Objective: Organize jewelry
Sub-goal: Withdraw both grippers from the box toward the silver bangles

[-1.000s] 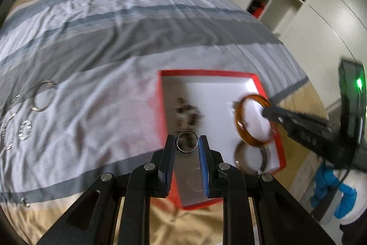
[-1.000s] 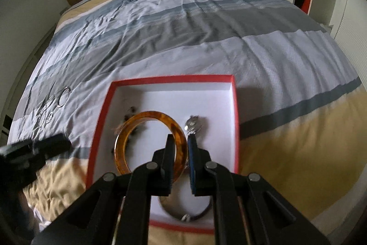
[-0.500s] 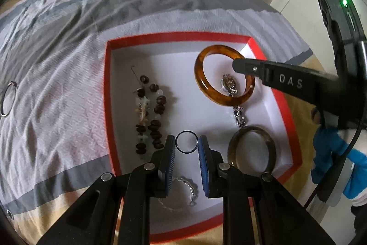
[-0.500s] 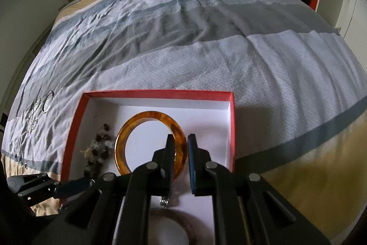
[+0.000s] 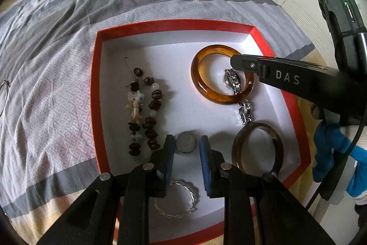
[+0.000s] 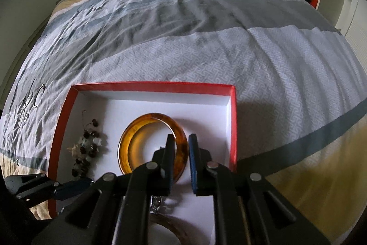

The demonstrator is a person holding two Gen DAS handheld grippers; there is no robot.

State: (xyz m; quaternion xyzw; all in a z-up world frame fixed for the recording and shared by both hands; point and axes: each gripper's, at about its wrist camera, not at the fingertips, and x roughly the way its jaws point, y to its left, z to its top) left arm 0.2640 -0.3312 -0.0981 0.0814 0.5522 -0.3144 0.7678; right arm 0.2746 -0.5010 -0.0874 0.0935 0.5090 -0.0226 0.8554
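Left gripper [image 5: 186, 146], jaws opening, straddles a small silver ring [image 5: 185, 141] lying flat on the red box [image 5: 95, 93] floor. Right gripper [image 6: 181, 153], also opening, straddles the amber bangle [image 6: 128, 141] rim.

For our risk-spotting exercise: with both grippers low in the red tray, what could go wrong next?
The amber bangle lies across the watch; the right gripper straddling its rim could drag both. The left gripper brackets the small ring; withdrawing carelessly may knock it onto the silver bracelet.
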